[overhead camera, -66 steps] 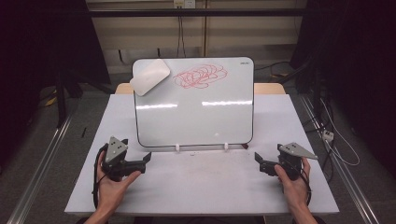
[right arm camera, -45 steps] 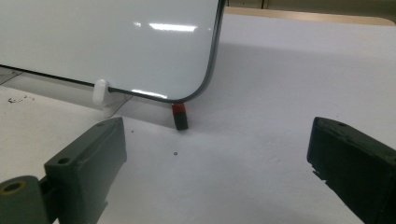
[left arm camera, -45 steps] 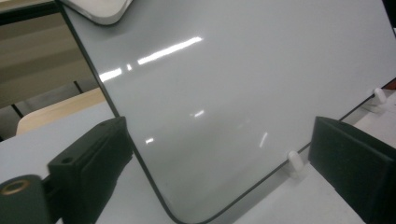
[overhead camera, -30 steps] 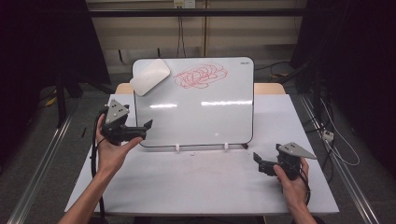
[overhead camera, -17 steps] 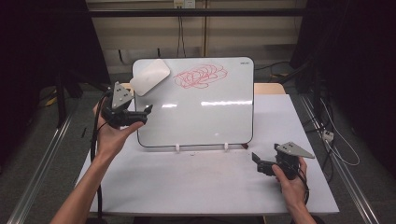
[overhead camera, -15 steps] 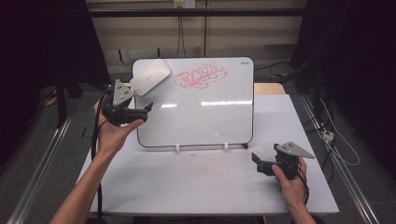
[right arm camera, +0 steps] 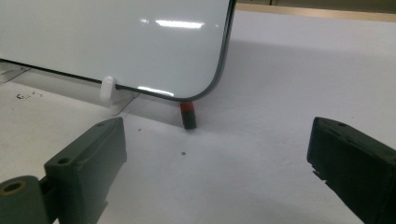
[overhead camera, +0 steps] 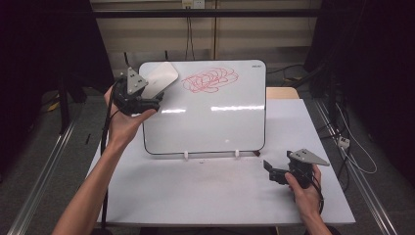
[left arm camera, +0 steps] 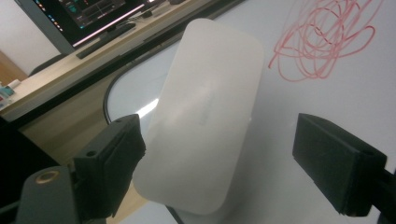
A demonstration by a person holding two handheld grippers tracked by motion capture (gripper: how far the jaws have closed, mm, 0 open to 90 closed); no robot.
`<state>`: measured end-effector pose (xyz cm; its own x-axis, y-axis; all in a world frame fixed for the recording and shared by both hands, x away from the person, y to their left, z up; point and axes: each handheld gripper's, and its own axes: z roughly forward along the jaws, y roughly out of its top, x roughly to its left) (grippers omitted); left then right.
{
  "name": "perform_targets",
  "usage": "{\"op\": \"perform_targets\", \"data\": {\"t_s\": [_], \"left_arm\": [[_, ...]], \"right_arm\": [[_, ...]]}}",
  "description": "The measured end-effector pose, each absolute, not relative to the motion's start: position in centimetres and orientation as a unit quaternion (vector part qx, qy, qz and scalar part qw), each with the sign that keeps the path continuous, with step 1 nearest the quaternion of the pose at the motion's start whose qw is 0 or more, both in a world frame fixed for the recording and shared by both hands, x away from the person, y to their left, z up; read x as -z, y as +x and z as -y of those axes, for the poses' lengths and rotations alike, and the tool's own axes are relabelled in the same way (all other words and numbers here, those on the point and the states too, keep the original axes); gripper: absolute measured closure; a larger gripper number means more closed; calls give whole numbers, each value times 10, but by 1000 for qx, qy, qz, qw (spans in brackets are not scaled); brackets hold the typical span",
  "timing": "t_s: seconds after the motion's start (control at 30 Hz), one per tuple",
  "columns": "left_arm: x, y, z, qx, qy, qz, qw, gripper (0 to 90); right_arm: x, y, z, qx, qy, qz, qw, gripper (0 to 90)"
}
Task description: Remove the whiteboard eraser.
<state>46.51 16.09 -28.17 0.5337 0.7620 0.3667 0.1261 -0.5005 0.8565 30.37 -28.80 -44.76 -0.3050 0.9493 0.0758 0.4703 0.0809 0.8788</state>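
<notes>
Since the earlier frames you have carried your left gripper (overhead camera: 155, 101) up from the front edge of the table to the top left corner of the whiteboard (overhead camera: 210, 127), while your right gripper (overhead camera: 268, 171) has stayed where it was, low on the table (overhead camera: 195, 196) near the board's bottom right corner. Nearest you, that right gripper rests with its jaws spread wide and nothing between them; in its own view it looks at the board's rounded lower corner, a white clip (right arm camera: 107, 88) on the bottom edge and a small red and black stub (right arm camera: 187, 115) standing under the edge. Farther off, your left gripper is also wide open, with the eraser (left arm camera: 205, 116) lying between its jaws, not yet touched by either. The eraser is a pale, rounded oblong sitting on the board's upper left corner, partly overhanging the edge. Its long axis runs diagonally, the near end toward your gripper and the far end up toward the red scribble (overhead camera: 210, 80) beside it. It looks light and rigid with a smooth shell, so it may slip; it probably clings to the board, perhaps by a magnet. You would do best to close across its short width, near the middle, on the two long sides. Beyond it, the scribble covers the board's top centre.
</notes>
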Motion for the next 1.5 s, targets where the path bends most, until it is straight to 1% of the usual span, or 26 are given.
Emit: {"op": "perform_targets", "data": {"t_s": [0.33,0.43,0.5,0.67,0.7,0.77,1.23,1.5], "left_arm": [[284,481,-155,-389,782,-285,395,184],[286,484,-151,-395,789,-276,381,202],[287,486,-149,-404,788,-272,377,194],[286,491,-146,-408,790,-272,368,207],[286,492,-145,-408,793,-270,364,227],[287,495,-145,-408,793,-271,362,240],[291,497,-138,-429,793,-259,345,252],[291,498,-134,-442,803,-245,317,274]], "right_arm": [[448,304,288,-433,519,-684,274,50],[448,304,288,-434,518,-685,273,51],[448,304,288,-434,518,-685,272,51],[448,304,288,-434,518,-685,273,51],[448,304,288,-434,519,-684,272,51],[448,304,288,-433,519,-685,272,51],[448,305,288,-435,517,-684,273,52],[448,305,288,-435,518,-685,272,52]]}}
